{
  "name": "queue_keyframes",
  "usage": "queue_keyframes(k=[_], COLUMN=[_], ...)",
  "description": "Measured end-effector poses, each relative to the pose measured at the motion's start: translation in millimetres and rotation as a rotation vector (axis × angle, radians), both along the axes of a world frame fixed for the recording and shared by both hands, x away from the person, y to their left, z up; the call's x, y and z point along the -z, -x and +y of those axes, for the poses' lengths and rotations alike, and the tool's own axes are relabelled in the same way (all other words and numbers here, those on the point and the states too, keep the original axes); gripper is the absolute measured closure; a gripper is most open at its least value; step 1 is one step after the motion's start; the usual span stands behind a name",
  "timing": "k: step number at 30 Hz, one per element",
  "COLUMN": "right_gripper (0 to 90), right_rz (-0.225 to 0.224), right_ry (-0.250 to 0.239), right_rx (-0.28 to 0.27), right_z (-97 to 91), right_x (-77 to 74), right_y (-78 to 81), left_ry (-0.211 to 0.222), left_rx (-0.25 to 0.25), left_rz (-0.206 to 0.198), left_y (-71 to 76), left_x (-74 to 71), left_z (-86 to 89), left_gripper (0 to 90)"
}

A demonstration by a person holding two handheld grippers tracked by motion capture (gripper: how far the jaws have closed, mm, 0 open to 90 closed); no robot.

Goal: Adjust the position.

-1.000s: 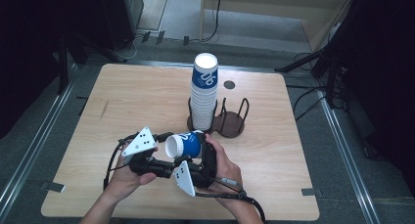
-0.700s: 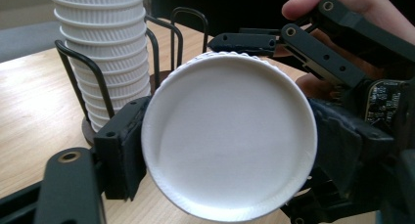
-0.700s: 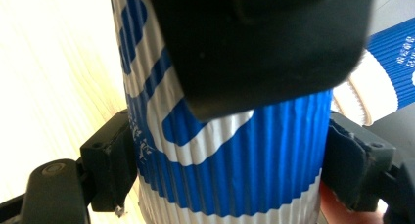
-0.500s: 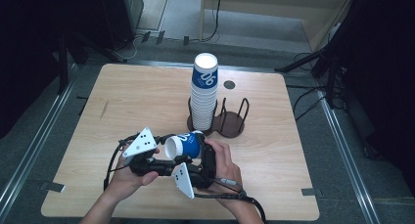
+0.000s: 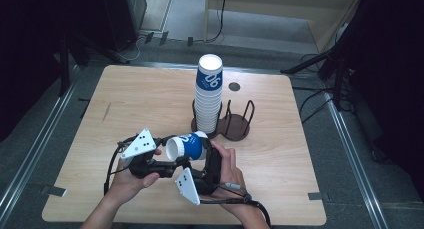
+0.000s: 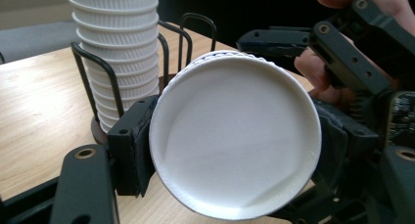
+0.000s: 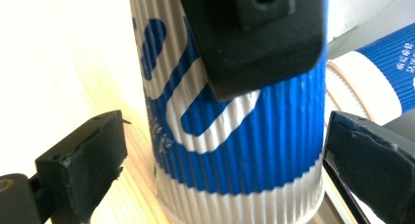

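Lying sideways between the left gripper's [image 5: 172, 164] jaws, a blue-and-white paper cup [image 5: 187, 146] is pinched near its rim, its open mouth facing back along those jaws. The right gripper [image 7: 222, 150] has just been opening: its jaws now stand spread on either side of the cup's ribbed wall, with a gap showing at each pad. Beyond the jaws, the stack of cups [image 5: 208, 96] stands in a wire holder [image 5: 235, 124]. Bare tabletop [image 5: 135, 104] stretches left of the left jaws to its edge.
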State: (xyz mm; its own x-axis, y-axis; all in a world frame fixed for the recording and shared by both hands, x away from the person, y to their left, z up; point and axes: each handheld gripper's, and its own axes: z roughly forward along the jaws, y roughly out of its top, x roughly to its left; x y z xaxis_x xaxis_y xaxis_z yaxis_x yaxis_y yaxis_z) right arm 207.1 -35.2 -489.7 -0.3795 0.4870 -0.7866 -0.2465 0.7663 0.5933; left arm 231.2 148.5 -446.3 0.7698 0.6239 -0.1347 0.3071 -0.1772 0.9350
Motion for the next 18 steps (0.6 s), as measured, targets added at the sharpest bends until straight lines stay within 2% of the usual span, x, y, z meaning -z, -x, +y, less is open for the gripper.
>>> queue_keyframes(k=[4, 8, 12, 15, 18], right_gripper=[0.5, 0.0, 0.0, 0.0, 0.0], right_rz=[0.009, 0.005, 0.02, 0.054, 0.102], right_ry=[-0.027, -0.03, -0.046, -0.084, -0.149], right_rx=[-0.016, -0.032, -0.05, -0.055, -0.056], right_z=[-0.7, -1.1, -1.0, -1.7, -4.1], right_x=[-3.2, -4.9, -6.2, -8.7, -12.2], right_y=[2.2, 3.5, 4.6, 4.2, 2.7], left_ry=[-0.004, 0.005, 0.03, 0.039, 0.052], left_rx=[-0.02, -0.039, -0.068, -0.09, -0.128], left_rz=[-0.005, -0.006, -0.02, -0.033, -0.052], left_y=[-1.8, -4.0, -5.1, -4.7, -4.6], left_x=[0.6, 1.2, 1.4, 0.4, -0.4], left_z=[3.5, 7.0, 10.7, 13.4, 16.6], left_gripper=[28.5, 28.5, 28.5, 28.5, 28.5])
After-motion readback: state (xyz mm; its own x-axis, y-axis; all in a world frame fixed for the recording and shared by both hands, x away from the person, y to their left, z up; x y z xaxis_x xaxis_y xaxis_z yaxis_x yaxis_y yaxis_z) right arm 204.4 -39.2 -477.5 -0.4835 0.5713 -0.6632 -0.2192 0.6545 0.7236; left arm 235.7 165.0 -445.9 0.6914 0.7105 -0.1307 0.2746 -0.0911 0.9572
